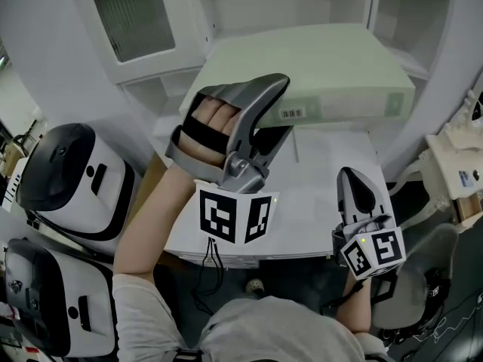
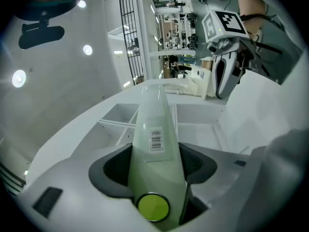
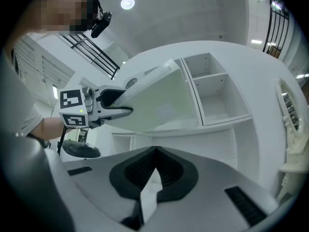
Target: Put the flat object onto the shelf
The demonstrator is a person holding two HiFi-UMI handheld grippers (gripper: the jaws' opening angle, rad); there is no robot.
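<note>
A pale green flat binder [image 1: 317, 74] with a barcode label on its spine is held up in front of the white shelf unit [image 1: 287, 2]. My left gripper [image 1: 278, 102] is shut on the binder's near spine edge [image 2: 154, 124], jaws pressed on both faces. From the right gripper view the binder [image 3: 164, 100] tilts towards the open shelf compartments [image 3: 217, 95], with the left gripper [image 3: 113, 105] at its left end. My right gripper [image 1: 361, 194] hangs lower right over the white table [image 1: 317, 210], shut and holding nothing I can make out.
Two white-and-black machines [image 1: 68, 179] [image 1: 45, 292] stand at the left. A grey chair [image 1: 423, 277] and a white object [image 1: 460, 164] are at the right. A grille panel [image 1: 132, 17] sits at upper left of the shelf unit.
</note>
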